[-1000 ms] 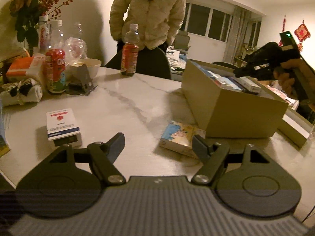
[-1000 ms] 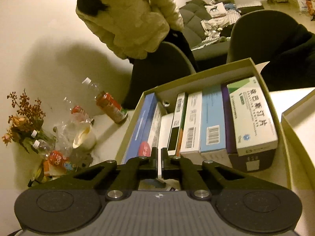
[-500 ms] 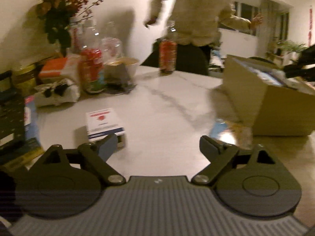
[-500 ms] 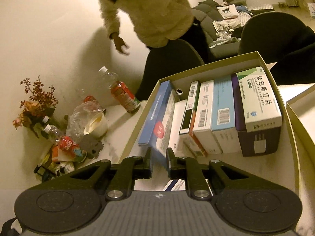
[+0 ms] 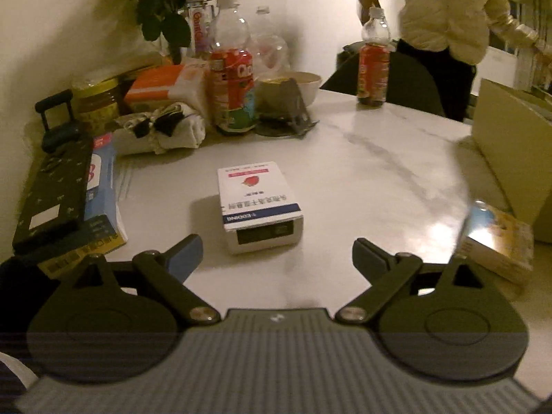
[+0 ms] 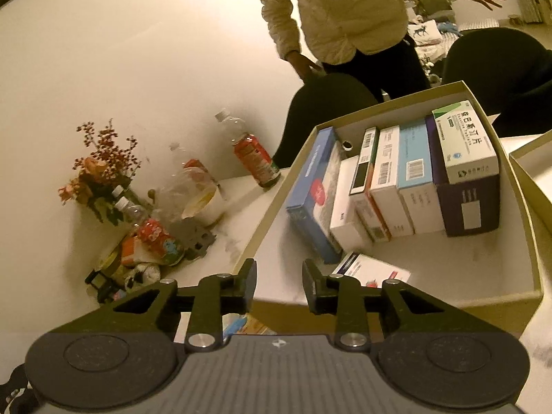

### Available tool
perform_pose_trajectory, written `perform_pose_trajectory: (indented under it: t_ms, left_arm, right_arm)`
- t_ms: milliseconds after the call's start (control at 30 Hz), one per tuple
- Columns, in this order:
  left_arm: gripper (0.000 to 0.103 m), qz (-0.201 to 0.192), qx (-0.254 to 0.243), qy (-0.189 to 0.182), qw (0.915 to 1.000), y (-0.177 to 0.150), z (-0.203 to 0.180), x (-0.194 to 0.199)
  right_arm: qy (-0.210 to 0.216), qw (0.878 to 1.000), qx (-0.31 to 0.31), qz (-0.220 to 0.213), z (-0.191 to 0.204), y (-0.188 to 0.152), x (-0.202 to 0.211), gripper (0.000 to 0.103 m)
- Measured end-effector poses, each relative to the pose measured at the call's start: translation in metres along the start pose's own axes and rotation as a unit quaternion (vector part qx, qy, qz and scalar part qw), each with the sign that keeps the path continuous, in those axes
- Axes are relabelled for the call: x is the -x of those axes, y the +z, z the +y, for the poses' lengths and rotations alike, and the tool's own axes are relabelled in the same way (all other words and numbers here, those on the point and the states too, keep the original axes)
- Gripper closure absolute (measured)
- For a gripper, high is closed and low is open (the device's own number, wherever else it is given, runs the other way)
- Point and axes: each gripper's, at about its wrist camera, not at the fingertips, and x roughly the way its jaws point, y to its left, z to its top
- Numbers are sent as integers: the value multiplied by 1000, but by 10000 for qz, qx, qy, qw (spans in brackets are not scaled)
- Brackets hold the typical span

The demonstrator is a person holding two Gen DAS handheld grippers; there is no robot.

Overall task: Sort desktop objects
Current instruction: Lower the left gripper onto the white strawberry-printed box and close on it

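On the pale marble-look table [image 5: 362, 158], right in front of the left gripper [image 5: 277, 252], lies a small white medicine carton [image 5: 257, 203] with a red emblem on its top face and a blue band along its near edge; it lies flat, apart from everything else, a little beyond the fingertips and slightly left of their centre line. That gripper's jaws are spreading and stand very wide, with nothing between them yet. Over by the open cardboard box [image 6: 531, 241], the right gripper [image 6: 279, 284] hovers at the near-left corner of the rim, its jaws just parting and empty; inside, a row of cartons stands on edge against the far wall and one flat carton [image 6: 371, 269] lies loose on the box floor. A second, colourful carton [image 5: 496, 238] rests on the table against the box's outer side. My guess is that the white carton is light, thin card, stiff enough to pinch but easy to dent, and likely to skate on that smooth top if nudged end-on. I would take it across its two long sides, near the middle, fingers lowered close to the tabletop so it neither pivots nor tips.
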Motion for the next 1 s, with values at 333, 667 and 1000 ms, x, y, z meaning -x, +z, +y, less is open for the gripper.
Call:
perform_pose_trajectory:
  t_ms: [333,667,1000]
  left_arm:
    - [9,70,90,272,9996,6,-5,-19]
    - [22,158,48,409,9990,9,-14,-33]
    - [44,199,206,491,9984,9,-9,-38]
  right_arm:
    - [320,9994,-107,-45,4,-39,15,50]
    - [366,9992,-133,-61,7,-70,26,37]
    - [450,9985,-327,7,7,-89,21,32]
